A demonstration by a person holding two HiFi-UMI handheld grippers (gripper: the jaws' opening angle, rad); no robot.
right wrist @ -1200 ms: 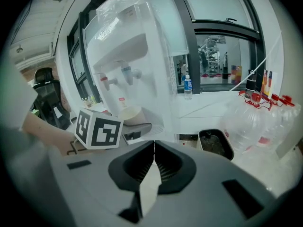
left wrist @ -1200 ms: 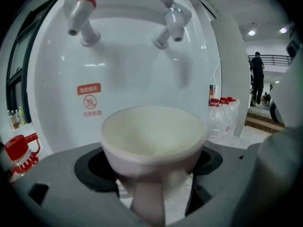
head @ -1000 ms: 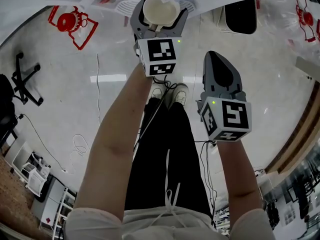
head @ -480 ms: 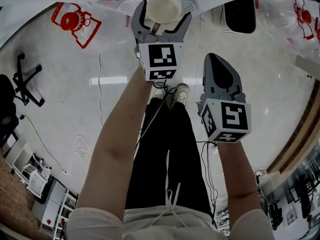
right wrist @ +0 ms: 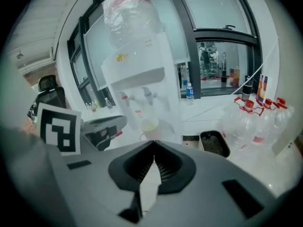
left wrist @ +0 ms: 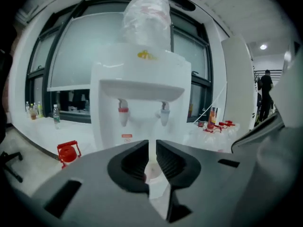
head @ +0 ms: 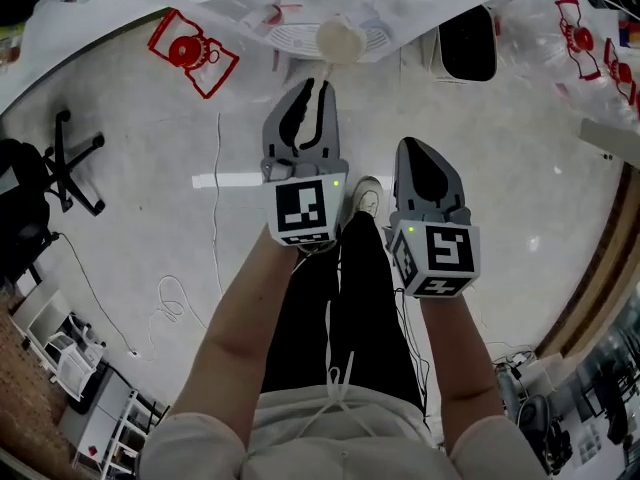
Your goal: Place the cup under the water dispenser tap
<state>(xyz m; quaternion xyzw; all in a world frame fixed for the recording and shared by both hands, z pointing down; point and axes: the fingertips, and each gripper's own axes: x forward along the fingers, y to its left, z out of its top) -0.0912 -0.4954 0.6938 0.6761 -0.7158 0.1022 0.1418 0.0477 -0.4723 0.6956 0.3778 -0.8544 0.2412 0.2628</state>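
Cup [head: 341, 40] is standing upright on the drip tray [head: 287, 36] of the dispenser [left wrist: 142, 79], with nothing holding it.

Risks from here:
- Alignment. In the left gripper view the cup shows through the jaw slit, somewhere between the red tap [left wrist: 123, 112] and the grey tap [left wrist: 164, 113] and closer to the grey one. I can't confirm it's squarely under either spout. If it's off, water hits the rim or the tray.
- The cup looks light and empty. Any forward move by the left gripper [head: 318, 86] could clip it and tip it or push it off the tray.
- It sits right of the tray's centre in the head view, so there's less margin on that side if it gets nudged.
- Bottles [right wrist: 248, 119] are on the floor to the right. Only an issue if the right gripper swings wide.

Pose:
- Both forearms are stretched out in front of the person, grippers side by side above the floor, both aimed at the dispenser and tilted a bit downward.
- Left gripper is well apart from the cup and lined up with it. Its jaws have just been closing and are now nearly together, with a thin slit left and nothing between them.
- Right gripper [head: 418, 146] sits beside the left and slightly nearer the body. Its jaws are pressed together at the tips and empty.

My read is that placement is done, pending a check of where the cup sits under the tap.
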